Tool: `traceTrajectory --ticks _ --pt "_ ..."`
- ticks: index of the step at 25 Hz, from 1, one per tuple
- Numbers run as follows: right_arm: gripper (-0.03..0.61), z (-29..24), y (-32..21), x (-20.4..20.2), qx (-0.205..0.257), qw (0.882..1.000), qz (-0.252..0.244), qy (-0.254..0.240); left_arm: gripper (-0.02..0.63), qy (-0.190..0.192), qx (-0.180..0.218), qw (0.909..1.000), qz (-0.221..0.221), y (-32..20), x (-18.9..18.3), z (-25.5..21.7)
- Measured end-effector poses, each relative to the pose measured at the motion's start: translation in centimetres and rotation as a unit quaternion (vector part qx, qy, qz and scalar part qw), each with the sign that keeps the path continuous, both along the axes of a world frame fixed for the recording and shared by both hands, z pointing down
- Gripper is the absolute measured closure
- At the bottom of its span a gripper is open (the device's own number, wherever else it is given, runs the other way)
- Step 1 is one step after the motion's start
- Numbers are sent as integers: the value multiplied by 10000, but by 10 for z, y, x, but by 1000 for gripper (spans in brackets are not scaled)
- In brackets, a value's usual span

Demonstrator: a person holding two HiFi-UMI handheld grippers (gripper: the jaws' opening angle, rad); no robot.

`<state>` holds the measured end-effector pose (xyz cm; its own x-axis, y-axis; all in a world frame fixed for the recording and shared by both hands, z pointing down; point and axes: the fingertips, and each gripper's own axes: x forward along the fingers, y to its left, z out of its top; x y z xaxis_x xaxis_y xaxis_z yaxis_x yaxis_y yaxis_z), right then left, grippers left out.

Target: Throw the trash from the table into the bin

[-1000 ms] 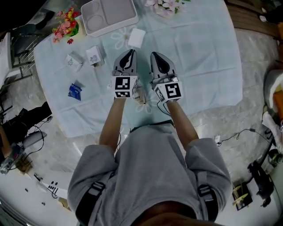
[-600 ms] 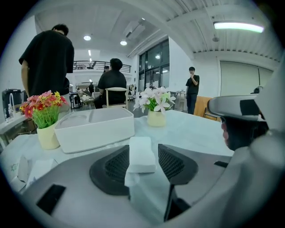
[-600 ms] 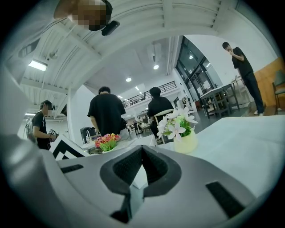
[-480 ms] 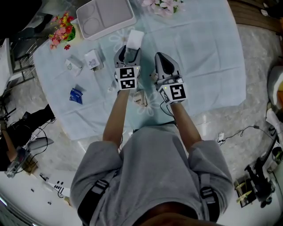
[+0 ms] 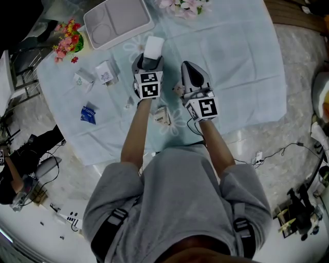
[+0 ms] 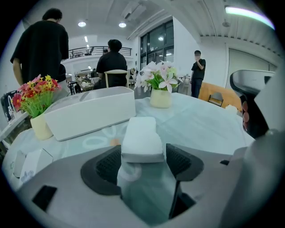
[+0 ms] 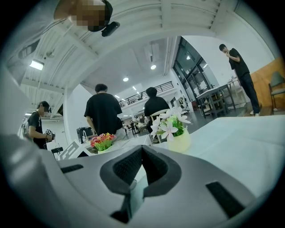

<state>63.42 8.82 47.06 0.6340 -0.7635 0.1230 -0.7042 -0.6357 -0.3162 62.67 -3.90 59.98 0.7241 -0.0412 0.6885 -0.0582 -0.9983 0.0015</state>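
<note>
White packet (image 6: 141,138) lies flat on the desk's pale cloth (image 5: 231,61), its near end between the tips of my left claw (image 6: 143,165). That claw's jaws have just been opening and stand wide, one pad either side of the packet, not clamped. My right claw (image 7: 141,168), just right of the left, is closed on nothing. Small cartons (image 5: 106,71) and a blue sachet (image 5: 88,114) lie left of the left claw.

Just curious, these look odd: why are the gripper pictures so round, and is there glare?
Left gripper view: fisheye bulge, black corners, ceiling light glaring top right. Right gripper view: same bulge; the mosaic patch was added afterwards. Head view: straighter, tablecloth evenly lit, bottom edge dark.
</note>
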Motion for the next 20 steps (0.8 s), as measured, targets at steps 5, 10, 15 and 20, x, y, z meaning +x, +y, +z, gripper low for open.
traceTrajectory --ticks 5,10,15,20 --pt "574 2 4 1 -20 10000 35 -13 305 -63 -35 10000 -18 -1 1 7" --pt "573 3 5 0 -36 10000 50 -27 307 -158 -33 9998 -107 -4 0 14" --pt "572 2 5 -2 -77 10000 35 -4 314 -101 -12 9999 -96 -5 2 10" --pt "574 -4 5 -4 -97 9999 16 69 319 61 -43 10000 -61 -4 3 -7"
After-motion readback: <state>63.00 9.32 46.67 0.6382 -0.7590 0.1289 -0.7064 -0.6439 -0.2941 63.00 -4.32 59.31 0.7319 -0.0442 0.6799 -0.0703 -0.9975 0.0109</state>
